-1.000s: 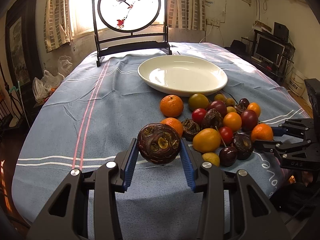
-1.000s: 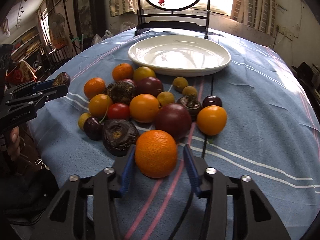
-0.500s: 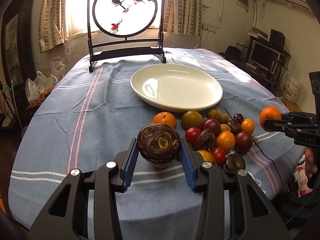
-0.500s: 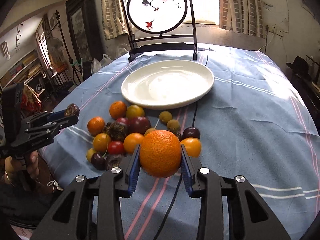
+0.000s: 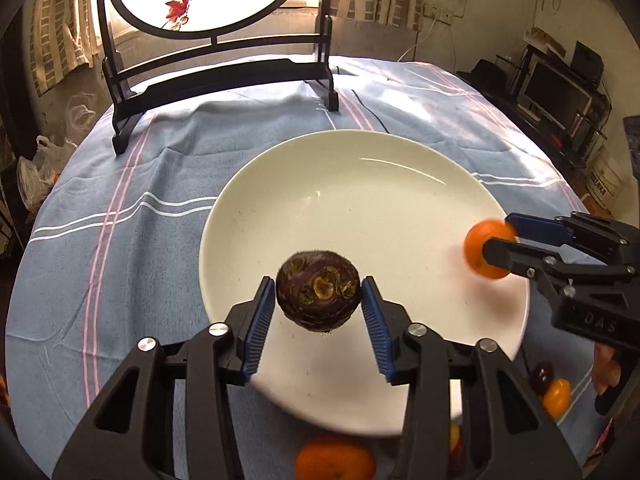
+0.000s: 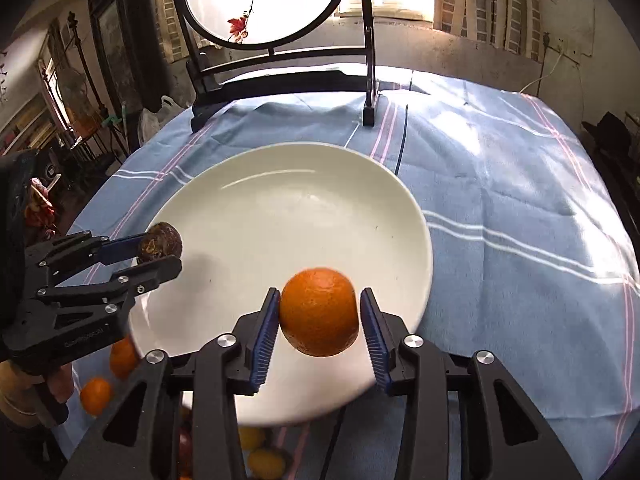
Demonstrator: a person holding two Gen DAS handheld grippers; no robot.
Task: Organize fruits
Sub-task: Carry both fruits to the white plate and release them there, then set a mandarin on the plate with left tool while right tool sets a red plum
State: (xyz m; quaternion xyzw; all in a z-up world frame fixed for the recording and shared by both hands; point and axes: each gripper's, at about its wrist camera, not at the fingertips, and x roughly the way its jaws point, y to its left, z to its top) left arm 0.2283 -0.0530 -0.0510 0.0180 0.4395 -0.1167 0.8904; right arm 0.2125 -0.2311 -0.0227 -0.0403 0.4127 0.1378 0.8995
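My left gripper (image 5: 318,312) is shut on a dark wrinkled passion fruit (image 5: 318,290) and holds it above the near left part of the white plate (image 5: 360,184). My right gripper (image 6: 320,322) is shut on an orange (image 6: 319,311) and holds it above the near right part of the plate (image 6: 280,208). Each gripper shows in the other's view: the right one (image 5: 496,246) with its orange (image 5: 482,254) at the plate's right rim, the left one (image 6: 158,246) with the passion fruit (image 6: 160,240) at the left rim.
The remaining fruit lies on the blue striped cloth (image 5: 132,208) just before the plate: oranges (image 5: 336,458) (image 6: 96,396) and small yellow and dark fruits, mostly hidden by the grippers. A black stand with a round painted screen (image 5: 216,40) stands behind the plate.
Both grippers have moved forward from above the fruit pile to over the plate, each still holding its fruit. The plate now fills the middle of both views.
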